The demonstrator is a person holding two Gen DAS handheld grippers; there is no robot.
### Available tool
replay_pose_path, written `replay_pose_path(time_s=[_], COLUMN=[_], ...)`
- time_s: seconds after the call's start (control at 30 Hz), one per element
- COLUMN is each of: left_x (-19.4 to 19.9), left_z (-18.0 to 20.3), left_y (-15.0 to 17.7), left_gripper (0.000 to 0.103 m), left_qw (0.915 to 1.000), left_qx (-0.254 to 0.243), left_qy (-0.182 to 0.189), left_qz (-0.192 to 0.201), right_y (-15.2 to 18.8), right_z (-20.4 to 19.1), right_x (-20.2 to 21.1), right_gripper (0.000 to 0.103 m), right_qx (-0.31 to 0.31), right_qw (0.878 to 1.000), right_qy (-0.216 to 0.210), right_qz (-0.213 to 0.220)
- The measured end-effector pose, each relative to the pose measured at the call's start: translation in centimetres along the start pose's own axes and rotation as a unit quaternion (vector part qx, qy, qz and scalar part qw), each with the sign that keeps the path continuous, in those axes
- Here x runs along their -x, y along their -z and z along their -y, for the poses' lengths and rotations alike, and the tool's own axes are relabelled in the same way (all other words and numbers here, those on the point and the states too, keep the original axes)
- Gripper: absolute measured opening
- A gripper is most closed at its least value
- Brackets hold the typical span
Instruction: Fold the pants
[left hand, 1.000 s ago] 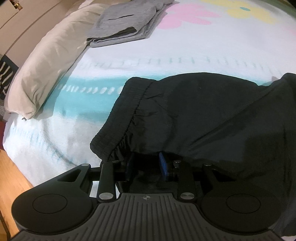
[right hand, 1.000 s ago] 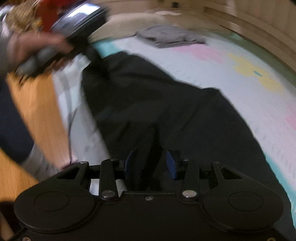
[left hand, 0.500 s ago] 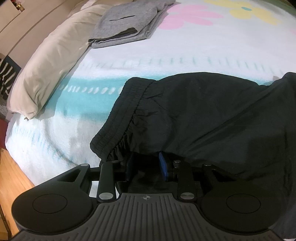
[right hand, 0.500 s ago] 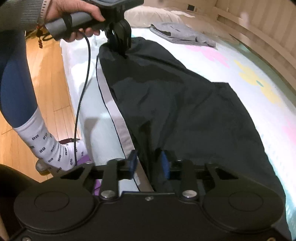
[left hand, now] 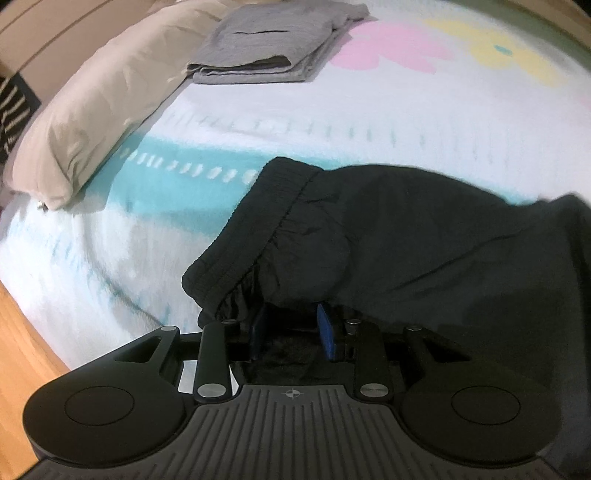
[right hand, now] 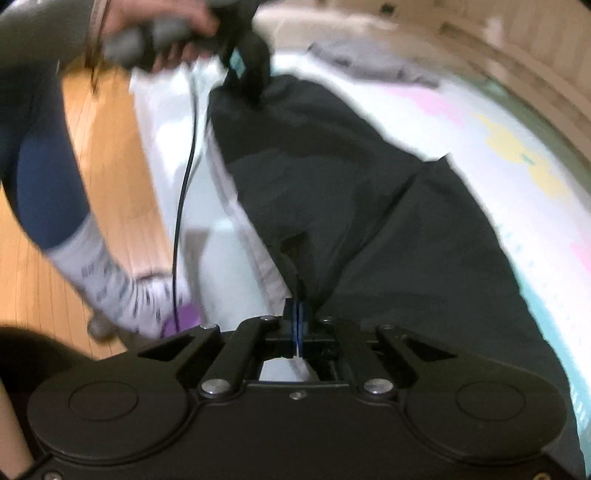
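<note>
**Black pants held at two points over the bed edge**

At the near edge of the right wrist view, the right gripper [right hand: 298,325] has its blue pads pressed nearly together, with a ridge of black fabric pinched between them. From that pinch the black pants [right hand: 351,206] spread away across the bedspread [right hand: 517,155], with one straight fold line running diagonally up to the right. Only this view shows the pale stripe down the pants' side seam, the person's left hand [right hand: 162,26] on the grey handle, a dangling black cable [right hand: 184,177], and a patterned white sock [right hand: 110,273] on the wooden floor [right hand: 107,140]. The far end of the pants is bunched under the left gripper [right hand: 251,74]; the frame is motion-blurred there.

In the left wrist view, the left gripper [left hand: 293,332] shows its blue pads set apart at a moderate gap; dark cloth drapes over and between them, but I cannot tell whether it is clamped. Just beyond lies the gathered elastic waistband [left hand: 258,229], ribbed and puckered, curving up to the left. The pants' cloth looks thin, matte and softly creased.

Farther off: a beige pillow [left hand: 110,99] at left, and folded grey garments [left hand: 269,44] stacked beside it. The bedspread carries a teal band and pink and yellow flower shapes.
</note>
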State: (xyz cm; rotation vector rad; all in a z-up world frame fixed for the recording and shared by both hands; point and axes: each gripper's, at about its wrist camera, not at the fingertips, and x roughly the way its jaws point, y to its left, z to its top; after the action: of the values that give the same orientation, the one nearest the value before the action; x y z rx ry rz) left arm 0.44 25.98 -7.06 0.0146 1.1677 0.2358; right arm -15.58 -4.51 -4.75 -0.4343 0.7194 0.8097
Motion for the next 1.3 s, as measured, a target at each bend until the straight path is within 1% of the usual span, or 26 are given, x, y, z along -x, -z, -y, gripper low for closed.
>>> replay_pose_path(time_s=[0.03,0.1,0.13,0.17,0.2,0.23,0.27,0.33,0.37,0.47,0.6,0.63,0.77,0.83,0.9,0.93,0.97,1.0,1.03,1.07,1.1,1.13,1.17,1.23,1.3], left_x=[0.4,1.3,1.8,2.2,2.5,2.7,2.8,2.4,2.0,0.6,-0.7,-1.1,-2.4,-2.6,-2.7,-2.7,-2.5,-2.2,-2.0,-1.8,-1.7,-1.3,-0.9,0.2,1.3], left_z=[-0.4,-1.4,-2.1,-2.7,-3.4,-4.0,-4.7,-5.6,-5.8,-5.5,-4.2,-3.8,-2.6,-2.0,-1.5,-1.5,-1.8,-2.0,-2.1,-2.4,-2.6,-2.7,-2.6,-2.5,-3.5], left_y=[0.1,0.2,0.3,0.3,0.3,0.3,0.4,0.8,1.1,1.5,1.8,1.7,1.3,1.1,1.1,1.2,1.3,1.5,1.5,1.5,1.6,1.6,1.6,1.8,1.6], left_gripper=[0.030,0.030,0.030,0.031,0.032,0.035,0.043,0.049,0.049,0.049,0.049,0.051,0.069,0.074,0.074,0.072,0.058,0.047,0.028,0.013,0.009,0.008,0.007,0.006,0.006], left_qw=[0.9999,0.9993,0.9985,0.9976,0.9962,0.9947,0.9932,0.9904,0.9897,0.9904,0.9900,0.9895,0.9901,0.9909,0.9919,0.9912,0.9900,0.9892,0.9887,0.9875,0.9854,0.9851,0.9861,0.9849,0.9803], left_qx=[0.009,0.031,0.043,0.054,0.070,0.084,0.099,0.126,0.133,0.126,0.115,0.116,0.119,0.115,0.110,0.116,0.126,0.135,0.140,0.144,0.150,0.153,0.151,0.157,0.172], left_qy=[0.008,0.018,0.024,0.030,0.035,0.038,0.040,0.042,0.043,0.057,0.080,0.084,0.074,0.070,0.063,0.063,0.061,0.050,0.042,0.053,0.070,0.064,0.047,0.021,0.001], left_qz=[0.002,0.013,0.023,0.031,0.039,0.044,0.046,0.041,0.032,0.006,-0.014,-0.016,-0.016,-0.007,0.003,0.010,0.018,0.026,0.033,0.037,0.038,0.044,0.051,0.071,0.098], right_y=[0.1,0.1,0.0,-0.1,-0.3,-0.5,-0.6,-1.1,-1.5,-2.0,-2.1,-2.1,-1.8,-1.7,-1.3,-1.2,-1.1,-1.1,-1.0,-0.9,-0.9,-0.8,-0.8,-0.7,-0.6], right_z=[-0.3,-0.5,-0.4,-0.1,0.3,0.7,1.1,2.1,2.6,4.0,5.4,5.6,6.3,6.4,6.5,6.5,6.6,6.7,6.8,6.8,6.8,6.9,6.9,7.1,7.2], right_x=[-0.6,-0.9,-0.6,-0.1,0.6,1.2,1.7,2.6,2.7,2.7,2.4,2.4,2.4,2.3,2.3,2.3,2.2,2.2,2.1,2.2,2.2,2.1,2.0,1.9,1.7], right_gripper=[0.007,0.012,0.020,0.040,0.052,0.070,0.077,0.077,0.077,0.077,0.077,0.077,0.077,0.077,0.077,0.077,0.077,0.077,0.077,0.077,0.077,0.077,0.077,0.077,0.077], right_qx=[0.010,0.016,0.011,0.001,-0.011,-0.026,-0.039,-0.070,-0.085,-0.126,-0.161,-0.170,-0.197,-0.203,-0.208,-0.212,-0.217,-0.221,-0.224,-0.227,-0.229,-0.230,-0.233,-0.238,-0.244], right_qw=[1.000,1.000,1.000,1.000,1.000,0.999,0.998,0.995,0.994,0.989,0.984,0.983,0.978,0.977,0.976,0.975,0.974,0.973,0.972,0.972,0.971,0.971,0.970,0.969,0.968], right_qy=[0.001,0.002,-0.002,-0.006,-0.012,-0.015,-0.014,-0.013,-0.013,-0.005,0.000,-0.002,-0.010,-0.010,-0.012,-0.013,-0.016,-0.017,-0.018,-0.019,-0.019,-0.018,-0.017,-0.017,-0.010], right_qz=[-0.012,-0.014,-0.009,0.000,0.013,0.028,0.042,0.069,0.075,0.081,0.075,0.074,0.072,0.069,0.067,0.067,0.066,0.065,0.064,0.063,0.062,0.062,0.061,0.059,0.055])
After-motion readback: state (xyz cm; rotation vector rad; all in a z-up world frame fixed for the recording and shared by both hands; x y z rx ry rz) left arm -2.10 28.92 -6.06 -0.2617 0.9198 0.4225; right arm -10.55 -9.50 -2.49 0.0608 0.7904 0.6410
